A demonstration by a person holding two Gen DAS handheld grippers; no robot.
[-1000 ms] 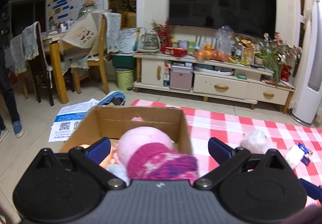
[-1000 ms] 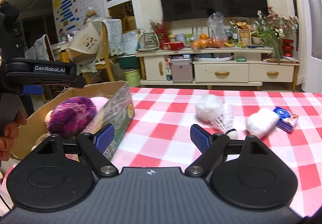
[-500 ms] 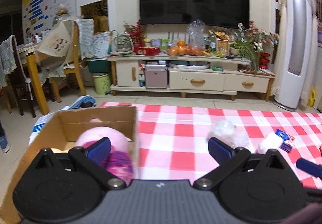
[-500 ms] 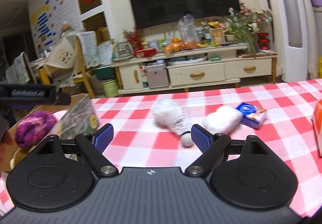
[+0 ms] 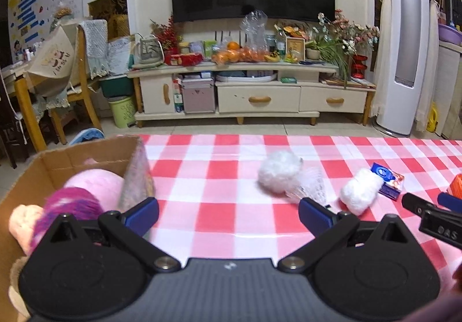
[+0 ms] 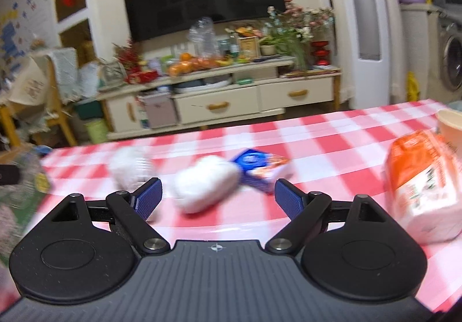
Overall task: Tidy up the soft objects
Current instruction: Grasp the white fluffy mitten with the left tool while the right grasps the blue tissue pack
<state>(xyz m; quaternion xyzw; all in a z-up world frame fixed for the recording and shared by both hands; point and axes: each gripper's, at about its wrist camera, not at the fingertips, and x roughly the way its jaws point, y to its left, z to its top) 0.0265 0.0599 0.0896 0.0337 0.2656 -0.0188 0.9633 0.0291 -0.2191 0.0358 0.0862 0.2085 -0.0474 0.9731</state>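
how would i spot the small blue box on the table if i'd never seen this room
Start at the red-and-white checked tablecloth, right of the cardboard box. Past the round white pom-pom lies an oblong white fluffy piece; the small blue box touches its right end, the only hard-edged printed thing there.

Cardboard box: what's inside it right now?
The cardboard box holds a pink plush, a purple knitted piece and a peach soft toy. Anything beneath them is covered.
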